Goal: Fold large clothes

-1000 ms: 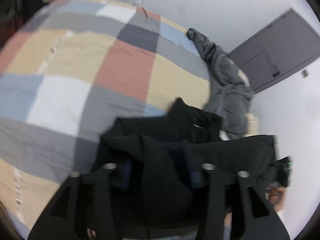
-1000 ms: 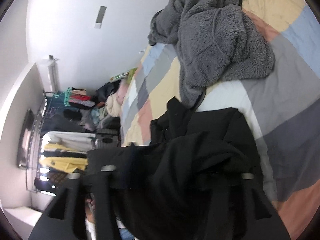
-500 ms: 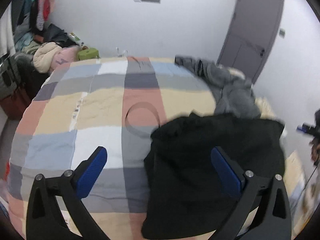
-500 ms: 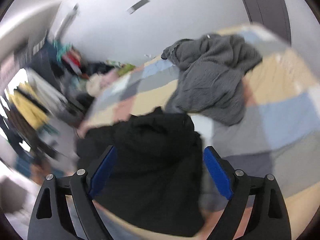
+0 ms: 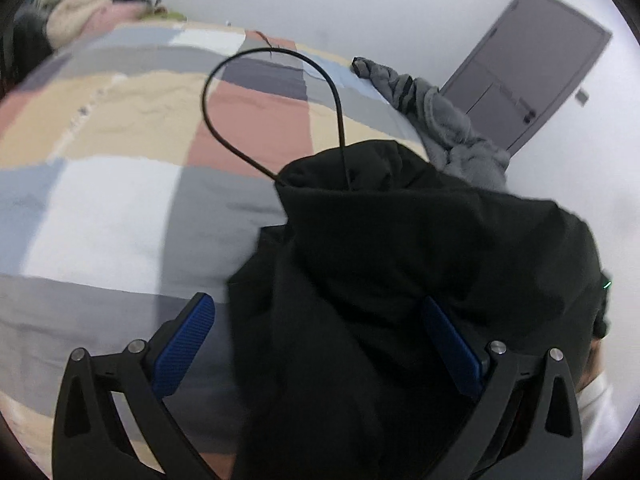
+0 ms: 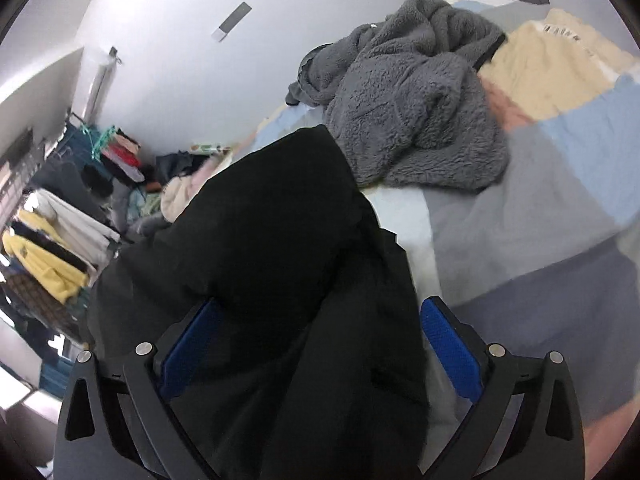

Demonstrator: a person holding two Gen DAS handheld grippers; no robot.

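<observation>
On the near edge of the bed point(image 5: 120, 184): black garment point(image 5: 420, 264), bulky, heaped and partly hanging over the side; thin black cord loop point(image 5: 224, 92) arching above it
Left gripper point(image 5: 320, 344): jaws spread wide, just been opening, cloth lying between the blue pads but not pinched
Right gripper point(image 6: 316, 344): likewise spread, just been opening, black garment point(image 6: 280, 240) loose between the pads
Step, as judged: garment laid down and let go, folding proper not yet begun
Next move calls for: finding an edge or shoulder with each gripper, then spreading the cloth flat
Bedding: patchwork cover in grey, beige, pink, blue, white
Also on bed: grey fleece garment point(image 6: 408, 100), crumpled, just beyond the black one
Room: white walls, grey door point(image 5: 528, 68), clothes rack point(image 6: 52, 224) with hanging items
</observation>
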